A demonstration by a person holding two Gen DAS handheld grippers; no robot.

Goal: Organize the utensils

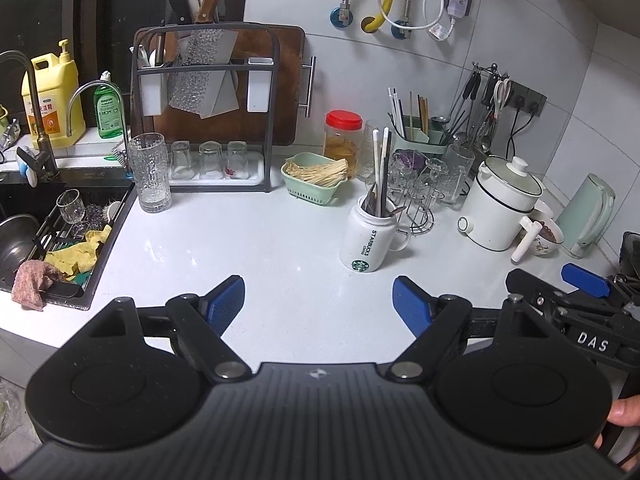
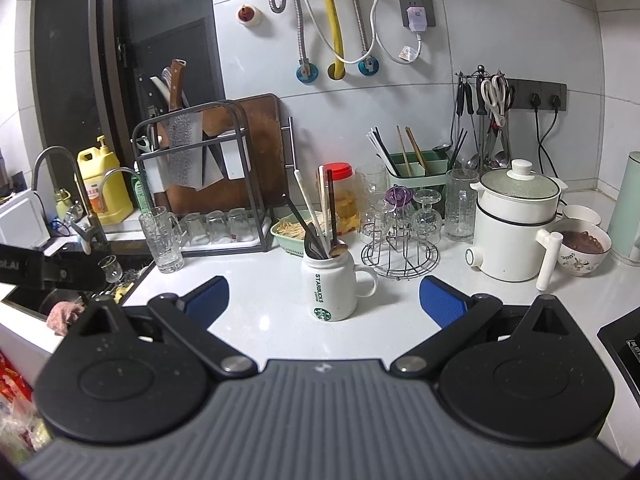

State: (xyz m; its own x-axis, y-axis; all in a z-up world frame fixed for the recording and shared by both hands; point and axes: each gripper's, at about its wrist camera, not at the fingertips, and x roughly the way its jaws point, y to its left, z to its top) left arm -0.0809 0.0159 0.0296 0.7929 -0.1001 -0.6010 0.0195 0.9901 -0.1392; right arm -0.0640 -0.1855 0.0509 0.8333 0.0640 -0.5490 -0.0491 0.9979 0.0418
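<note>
Facing the white ceramic Starbucks mug (image 2: 334, 290) of upright chopsticks and spoons (image 2: 322, 216), we hold both grippers spread and empty. It stands dead ahead of our right gripper (image 2: 324, 300) (the nearer one), and ahead-right of the left gripper (image 1: 319, 306).

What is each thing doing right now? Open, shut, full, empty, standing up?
Left claw: open, holding nothing.
Right claw: open, holding nothing.
Starbucks mug: upright, stuffed with utensils.
Red-lidded jar: lid on.
White pot: lid on.
Tall glass: upright, looks empty.
Green basket: full of thin sticks.
</note>
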